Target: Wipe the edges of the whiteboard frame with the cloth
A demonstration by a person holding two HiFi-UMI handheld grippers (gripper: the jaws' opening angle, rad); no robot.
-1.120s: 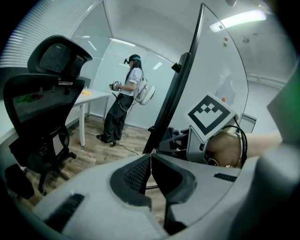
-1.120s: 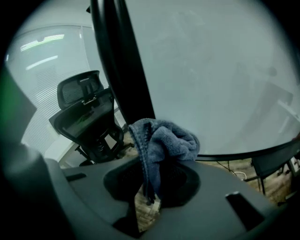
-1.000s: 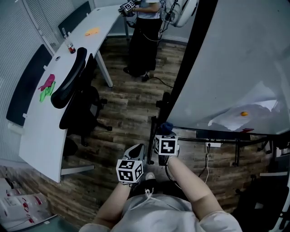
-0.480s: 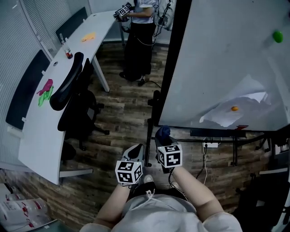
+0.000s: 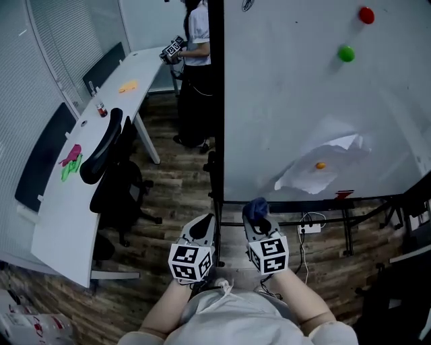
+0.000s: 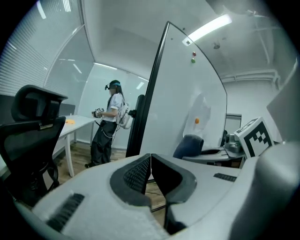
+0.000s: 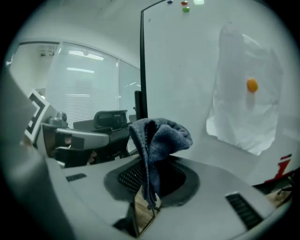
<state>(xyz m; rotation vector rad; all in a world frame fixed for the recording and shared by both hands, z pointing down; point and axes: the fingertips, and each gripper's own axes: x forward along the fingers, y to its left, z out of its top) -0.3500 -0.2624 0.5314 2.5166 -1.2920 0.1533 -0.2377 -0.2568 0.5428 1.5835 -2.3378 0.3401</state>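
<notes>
The whiteboard (image 5: 296, 101) stands upright ahead of me, its black frame (image 5: 215, 101) running down the left edge and along the bottom. My right gripper (image 5: 256, 220) is shut on a dark blue cloth (image 5: 255, 207), held just in front of the bottom left corner of the frame. In the right gripper view the cloth (image 7: 159, 136) bunches above the jaws of the right gripper (image 7: 149, 176), with the frame's left edge (image 7: 141, 70) behind it. My left gripper (image 5: 203, 226) hangs beside it, left of the board. Its jaws (image 6: 150, 159) are shut with nothing in them.
A white paper sheet (image 5: 316, 162) hangs under an orange magnet (image 5: 320, 165); green (image 5: 346, 53) and red (image 5: 366, 15) magnets sit higher. A black office chair (image 5: 111, 168) and curved white desk (image 5: 74, 189) stand left. A person (image 5: 195, 47) stands at the back. Cables (image 5: 306, 226) lie under the board.
The head view has tilted up, so more of the whiteboard shows and it looks upright. The right gripper with the cloth has shifted slightly right. The left gripper has barely moved.
</notes>
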